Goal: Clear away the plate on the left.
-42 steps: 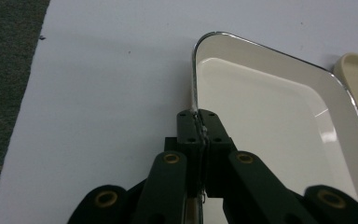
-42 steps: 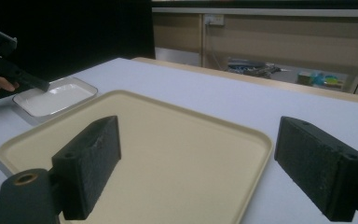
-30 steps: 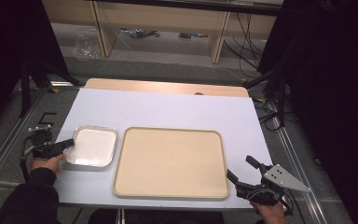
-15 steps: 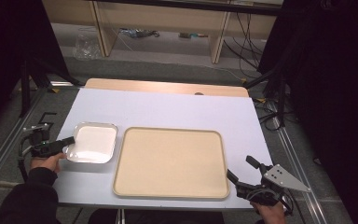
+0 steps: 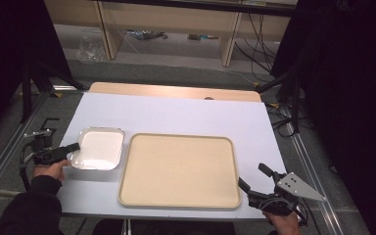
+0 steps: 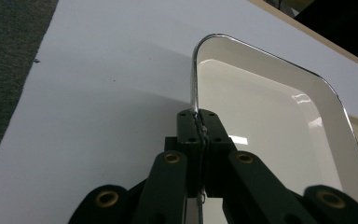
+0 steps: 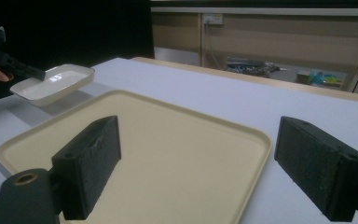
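Since the earlier frame, the white dish has shifted slightly toward the beige tray. Left hand-held gripper is clenched on its rim, holding it raised over the worktop; right hand-held gripper is released. Risk: the narrow rim grip may let the dish tilt or slip.

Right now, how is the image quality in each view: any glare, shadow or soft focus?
High view: evenly lit table, dark surroundings, slightly soft. Left gripper view: left gripper shut on the white dish rim; bright glare spots on the glaze, the dish shadowing the table. Right gripper view: open right gripper pads blurred up close; beige tray sharp, with a shadow under the raised dish.
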{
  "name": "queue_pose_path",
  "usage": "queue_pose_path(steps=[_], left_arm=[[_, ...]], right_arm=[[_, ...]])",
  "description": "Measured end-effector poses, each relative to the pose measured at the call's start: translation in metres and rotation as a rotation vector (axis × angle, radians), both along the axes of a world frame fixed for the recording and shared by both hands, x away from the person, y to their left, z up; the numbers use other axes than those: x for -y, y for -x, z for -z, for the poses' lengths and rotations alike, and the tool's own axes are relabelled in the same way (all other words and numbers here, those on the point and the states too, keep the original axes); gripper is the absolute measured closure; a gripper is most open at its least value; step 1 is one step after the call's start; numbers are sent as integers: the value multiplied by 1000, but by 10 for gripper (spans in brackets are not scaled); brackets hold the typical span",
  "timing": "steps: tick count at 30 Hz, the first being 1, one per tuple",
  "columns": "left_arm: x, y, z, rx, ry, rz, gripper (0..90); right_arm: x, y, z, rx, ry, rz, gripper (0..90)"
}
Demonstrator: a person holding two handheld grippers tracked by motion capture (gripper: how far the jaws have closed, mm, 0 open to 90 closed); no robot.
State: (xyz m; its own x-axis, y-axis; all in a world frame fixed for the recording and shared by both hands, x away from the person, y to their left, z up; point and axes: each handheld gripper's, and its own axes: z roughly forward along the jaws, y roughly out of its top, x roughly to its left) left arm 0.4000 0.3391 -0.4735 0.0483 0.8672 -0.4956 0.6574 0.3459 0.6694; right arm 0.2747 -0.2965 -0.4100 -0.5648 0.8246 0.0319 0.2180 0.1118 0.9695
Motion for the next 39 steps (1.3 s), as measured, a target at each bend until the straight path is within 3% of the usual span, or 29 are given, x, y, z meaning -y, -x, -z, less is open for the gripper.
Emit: queue_pose_path(steps=[1,7,13,20,29,39], left_arm=[[2,1,-1,7,11,8,883],[14,1,-6,9,0,57,883],[38,2,-12,30,12,106,884],[64,2,-13,29,6,171,883],[86,2,-12,28,11,218,884],[127,5,-13,28,8,334,884]], right_arm=[[1,-1,0,18,6,-8,151],[1,-1,0,14,7,-4,151],[1,-1,0,13,7,-5,151],[1,-1,0,9,5,-4,151],[0,-1,0,9,3,-2,152],[1,-1,0,9,3,-2,152]])
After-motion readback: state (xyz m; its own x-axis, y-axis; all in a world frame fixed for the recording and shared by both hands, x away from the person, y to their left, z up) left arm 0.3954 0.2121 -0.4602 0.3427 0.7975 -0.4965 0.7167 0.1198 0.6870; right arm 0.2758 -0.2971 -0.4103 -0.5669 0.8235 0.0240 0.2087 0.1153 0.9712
